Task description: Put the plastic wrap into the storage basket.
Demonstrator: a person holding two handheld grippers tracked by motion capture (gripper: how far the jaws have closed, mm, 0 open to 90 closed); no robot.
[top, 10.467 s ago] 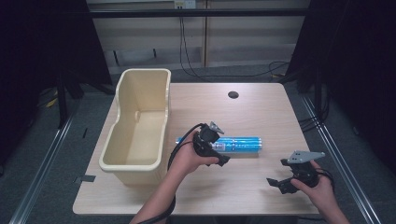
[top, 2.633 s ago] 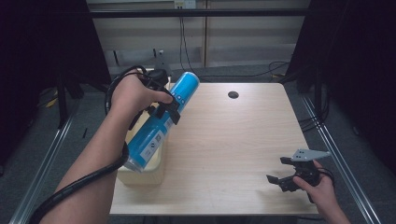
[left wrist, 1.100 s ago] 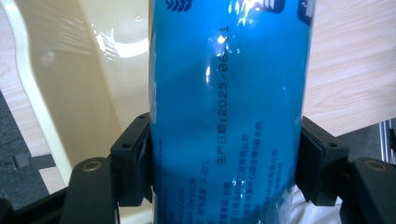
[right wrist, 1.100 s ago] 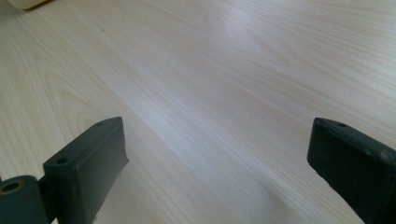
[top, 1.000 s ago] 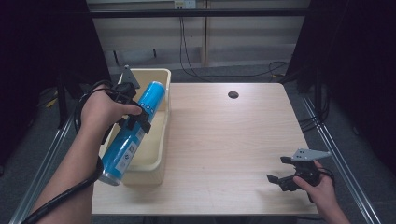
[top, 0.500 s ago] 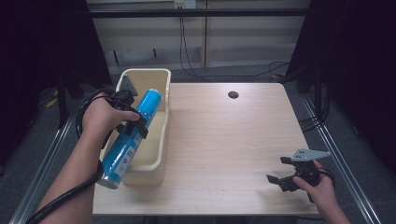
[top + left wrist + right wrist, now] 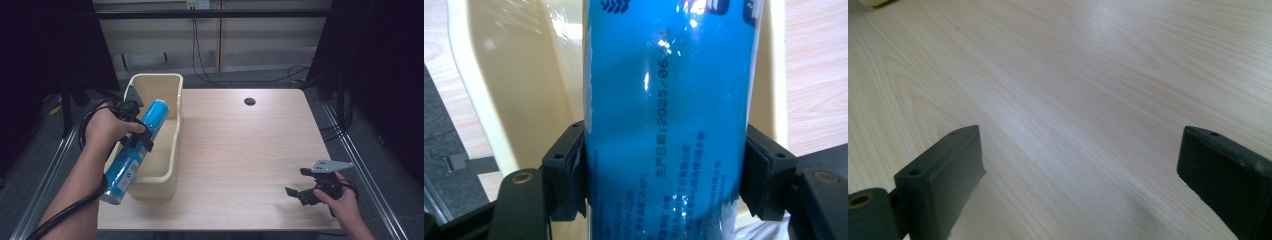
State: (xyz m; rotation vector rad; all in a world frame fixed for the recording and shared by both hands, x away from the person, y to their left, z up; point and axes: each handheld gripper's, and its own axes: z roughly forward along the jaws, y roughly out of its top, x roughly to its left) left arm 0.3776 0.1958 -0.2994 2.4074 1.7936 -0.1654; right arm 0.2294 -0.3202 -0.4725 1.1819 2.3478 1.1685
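Note:
My left gripper (image 7: pixel 138 138) is shut on a long blue canister (image 7: pixel 141 141) around its middle. The canister tilts, its far end over the cream plastic bin (image 7: pixel 173 161) at the table's left and its near end past the bin's front left corner. In the left gripper view both pads (image 7: pixel 574 170) press the canister (image 7: pixel 664 125) from either side, with the bin's inside (image 7: pixel 509 90) behind it. My right gripper (image 7: pixel 299 192) rests low at the table's front right, open, with nothing between its fingers. In its own view the right gripper (image 7: pixel 1083 170) frames bare wood (image 7: pixel 1073 75).
The light wooden table (image 7: pixel 250 150) has a dark round hole (image 7: pixel 249 101) near its back edge. Cables (image 7: pixel 210 65) lie on the floor behind it. Metal rails (image 7: pixel 360 165) run along both sides of the table.
The left hand has lowered the blue canister a little toward the bin, grip unchanged. The right hand and its gripper have stayed put.

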